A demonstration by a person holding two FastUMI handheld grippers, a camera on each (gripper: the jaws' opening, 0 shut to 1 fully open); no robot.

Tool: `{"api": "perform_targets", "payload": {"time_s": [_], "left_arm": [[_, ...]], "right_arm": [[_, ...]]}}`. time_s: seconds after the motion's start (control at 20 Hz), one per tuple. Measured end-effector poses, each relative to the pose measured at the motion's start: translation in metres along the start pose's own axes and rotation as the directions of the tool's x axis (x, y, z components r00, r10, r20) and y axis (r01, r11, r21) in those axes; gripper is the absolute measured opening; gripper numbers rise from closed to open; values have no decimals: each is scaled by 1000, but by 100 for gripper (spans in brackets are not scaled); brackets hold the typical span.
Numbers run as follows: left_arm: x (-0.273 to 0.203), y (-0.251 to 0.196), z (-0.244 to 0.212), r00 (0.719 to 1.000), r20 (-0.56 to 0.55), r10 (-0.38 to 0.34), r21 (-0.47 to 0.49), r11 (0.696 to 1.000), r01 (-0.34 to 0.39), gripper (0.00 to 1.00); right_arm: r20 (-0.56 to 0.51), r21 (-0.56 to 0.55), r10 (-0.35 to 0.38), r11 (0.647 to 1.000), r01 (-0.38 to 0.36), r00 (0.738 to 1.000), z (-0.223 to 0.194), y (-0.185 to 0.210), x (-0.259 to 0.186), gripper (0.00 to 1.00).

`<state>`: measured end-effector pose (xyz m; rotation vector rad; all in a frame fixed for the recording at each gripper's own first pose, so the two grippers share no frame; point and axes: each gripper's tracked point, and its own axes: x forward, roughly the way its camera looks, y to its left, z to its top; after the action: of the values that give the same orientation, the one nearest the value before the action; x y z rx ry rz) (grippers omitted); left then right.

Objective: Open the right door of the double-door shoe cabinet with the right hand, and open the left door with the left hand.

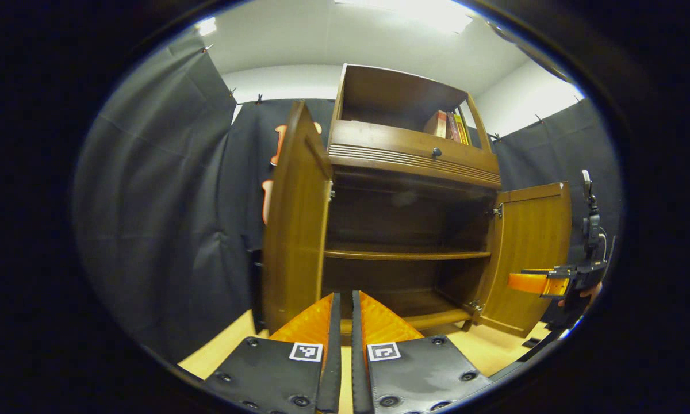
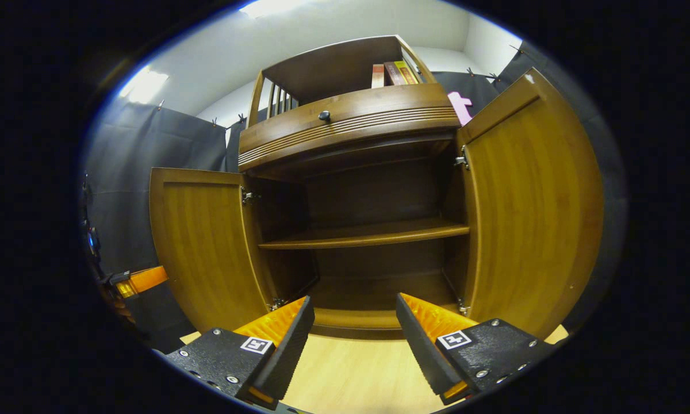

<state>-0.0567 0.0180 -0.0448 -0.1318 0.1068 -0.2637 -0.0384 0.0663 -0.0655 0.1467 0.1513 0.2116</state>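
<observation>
The shoe cabinet [image 1: 408,190] stands on a light wood floor [image 2: 351,374], against the dark cloth wall of the booth. Both doors stand open. In the left gripper view the left door [image 1: 296,224] is seen nearly edge-on, swung out toward the camera, and the right door [image 1: 529,253] shows its inner face. In the right gripper view the right door [image 2: 532,201] fills the right side at close range, and the left door [image 2: 207,247] shows its inner face farther off.

The cabinet interior is dark brown, with one horizontal shelf [image 2: 368,233] across the middle. Metal hinges show at the inner door edges. Above the doors sits a ribbed drawer front with a small dark knob [image 2: 324,115]. An open top compartment holds several books [image 1: 449,126]; their spines are too small to make out.

The back of the interior is in shadow, and the lower corners are partly hidden behind the gripper fingers.

The left gripper [image 1: 345,307] points at the cabinet base; its fingers lie nearly together, with a thin gap between them and nothing held. The right gripper [image 2: 353,313] has its fingers spread wide apart, holding nothing.

The left gripper view shows the right gripper [image 1: 543,283] far off beside the right door, apparently just clear of it, though contact cannot be judged. The right gripper view shows the left gripper [image 2: 141,280] at the far left edge, cut off.
</observation>
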Motion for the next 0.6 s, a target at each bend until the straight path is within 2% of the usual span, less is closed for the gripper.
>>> {"api": "perform_targets", "payload": {"time_s": [0.15, 0.3, 0.45, 0.55, 0.6], "left_arm": [[25, -38, -6, 1000, -2, -11, 1, 1000, 11, 14], [46, -58, -8, 999, 21, 28, 19, 999, -29, 14], [55, -69, -7, 995, 83, 64, 1, 998, -64, 18], [57, -74, -9, 992, 101, 81, -3, 997, -81, 41], [58, -74, -10, 991, 100, 85, -5, 996, -85, 52]], "right_arm": [[1, -31, -30, 999, 30, 1000, 4, -26, -17, 100], [6, -43, -62, 997, 62, 998, 8, -50, -33, 100], [7, -32, -58, 998, 58, 998, 9, -58, -47, 100], [-1, -39, -69, 997, 69, 998, 6, -67, -49, 100], [-4, -44, -74, 996, 74, 997, 4, -70, -50, 89]]}}
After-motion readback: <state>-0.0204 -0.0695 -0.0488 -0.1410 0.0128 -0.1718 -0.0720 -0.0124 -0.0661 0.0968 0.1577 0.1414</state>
